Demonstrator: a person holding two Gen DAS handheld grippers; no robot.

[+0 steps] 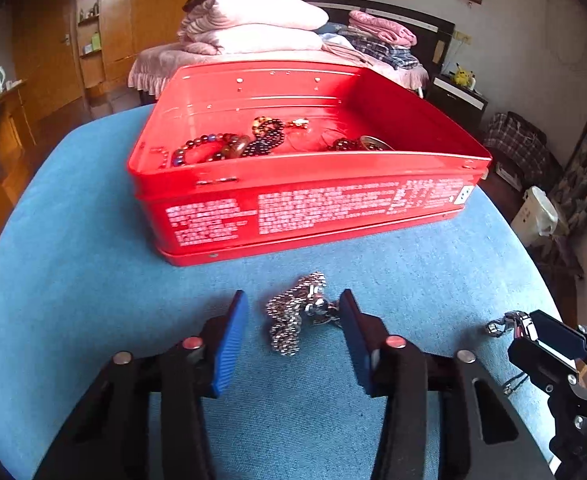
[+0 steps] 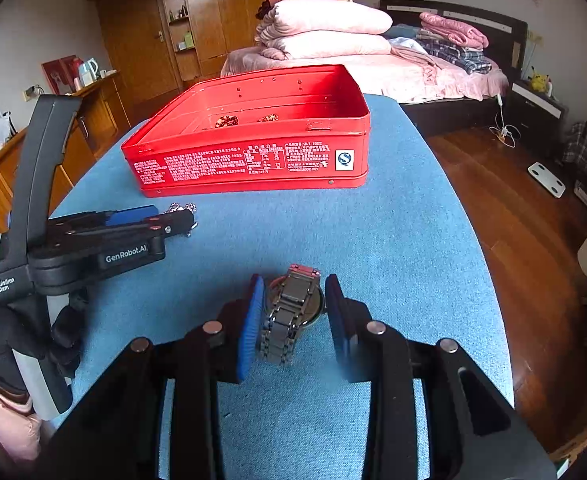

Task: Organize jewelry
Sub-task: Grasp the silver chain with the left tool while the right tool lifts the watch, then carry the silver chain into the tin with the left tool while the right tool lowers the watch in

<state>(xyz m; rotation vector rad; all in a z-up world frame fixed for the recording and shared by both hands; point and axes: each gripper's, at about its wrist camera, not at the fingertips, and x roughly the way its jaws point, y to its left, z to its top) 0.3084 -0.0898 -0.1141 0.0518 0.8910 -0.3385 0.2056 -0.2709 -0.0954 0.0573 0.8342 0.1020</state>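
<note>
A red tin box (image 1: 293, 208) stands open on the blue cloth table and holds several bead bracelets (image 1: 229, 146); it also shows in the right wrist view (image 2: 253, 160). My left gripper (image 1: 293, 304) is open around a heap of silver chain (image 1: 293, 316) that lies on the cloth. My right gripper (image 2: 293, 292) is open around a metal watch (image 2: 289, 316) that lies on the cloth, with its left pad close to the band. The right gripper shows at the right edge of the left wrist view (image 1: 533, 332).
The blue table (image 2: 393, 260) ends close on the right, with wooden floor below. The left gripper's body (image 2: 93, 240) stands to the left of my right gripper. A bed with folded quilts (image 2: 325, 28) lies behind the table.
</note>
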